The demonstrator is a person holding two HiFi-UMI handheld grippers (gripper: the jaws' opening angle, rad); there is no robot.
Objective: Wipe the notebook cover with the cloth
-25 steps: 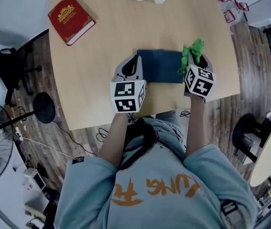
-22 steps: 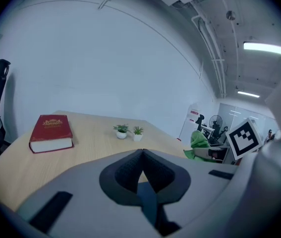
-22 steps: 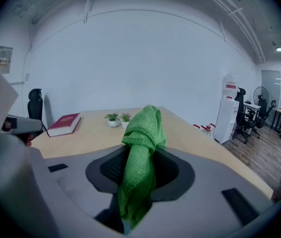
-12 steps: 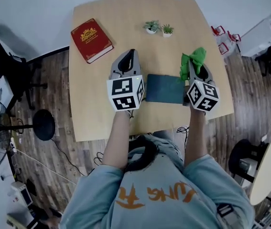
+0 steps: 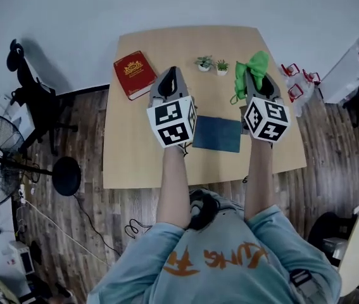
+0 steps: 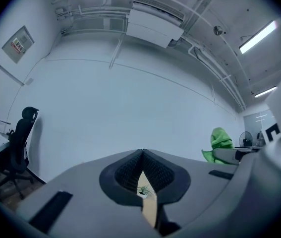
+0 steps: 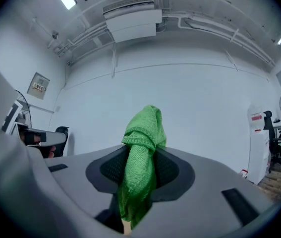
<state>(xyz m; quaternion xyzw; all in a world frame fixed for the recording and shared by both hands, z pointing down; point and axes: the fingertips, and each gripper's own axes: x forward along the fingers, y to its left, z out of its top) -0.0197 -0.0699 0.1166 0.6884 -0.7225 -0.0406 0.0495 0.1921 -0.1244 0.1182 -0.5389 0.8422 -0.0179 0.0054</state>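
"Left gripper [image 6: 142, 155] first: what has it got?"

"Nothing. Its jaws meet at the tips, and only a sliver of tabletop [image 5: 135, 163] shows through the gap lower down."

"And the right gripper [image 7: 139, 165]?"

"Clamped on the green cloth [image 7: 141, 157] — a bunched fold stands up out of the jaws and a tail hangs below them. Both grippers are held up off the tabletop, pointing at the far wall."

"Where's the notebook [image 5: 217, 133]?"

"Flat on the tabletop near the person's edge, dark blue cover up. In the head view it lies between the two grippers, apart from the cloth."

"Beyond it?"

"Two small potted plants [image 5: 212, 64] stand side by side toward the far edge, and a red book [image 5: 135, 74] lies at the far left corner."
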